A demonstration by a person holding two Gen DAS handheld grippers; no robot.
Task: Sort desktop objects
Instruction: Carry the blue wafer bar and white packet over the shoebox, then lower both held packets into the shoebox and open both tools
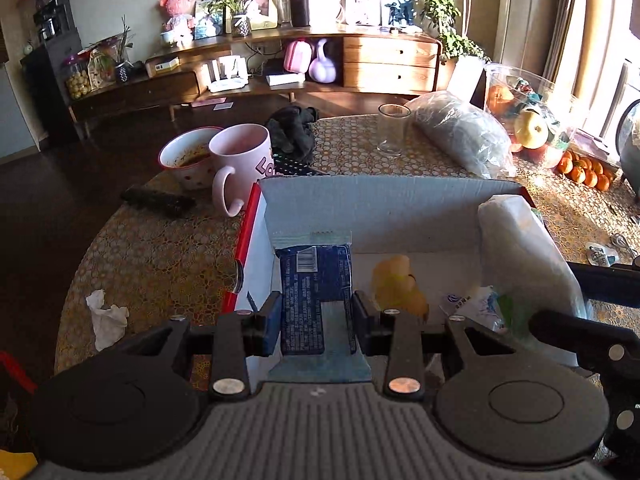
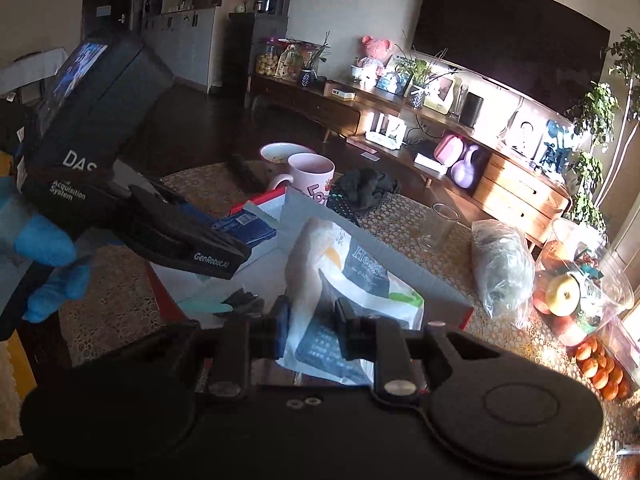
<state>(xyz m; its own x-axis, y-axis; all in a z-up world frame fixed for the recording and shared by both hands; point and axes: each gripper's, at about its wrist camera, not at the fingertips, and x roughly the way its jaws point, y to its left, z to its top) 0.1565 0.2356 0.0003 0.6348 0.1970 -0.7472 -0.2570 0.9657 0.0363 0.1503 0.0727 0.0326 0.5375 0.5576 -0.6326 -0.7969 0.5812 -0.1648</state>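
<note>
A cardboard box with a red outer side sits on the patterned table. My left gripper is shut on a dark blue snack packet, holding it over the box's left part. A yellow wrapper and small packets lie inside the box. My right gripper is shut on a white tissue pack with green and grey print, over the box's right part; the pack also shows in the left wrist view. The left gripper's body shows in the right wrist view.
A pink mug, a bowl, a black remote and a crumpled tissue lie left of the box. A glass, a plastic bag, dark cloth, a fruit container and oranges stand behind.
</note>
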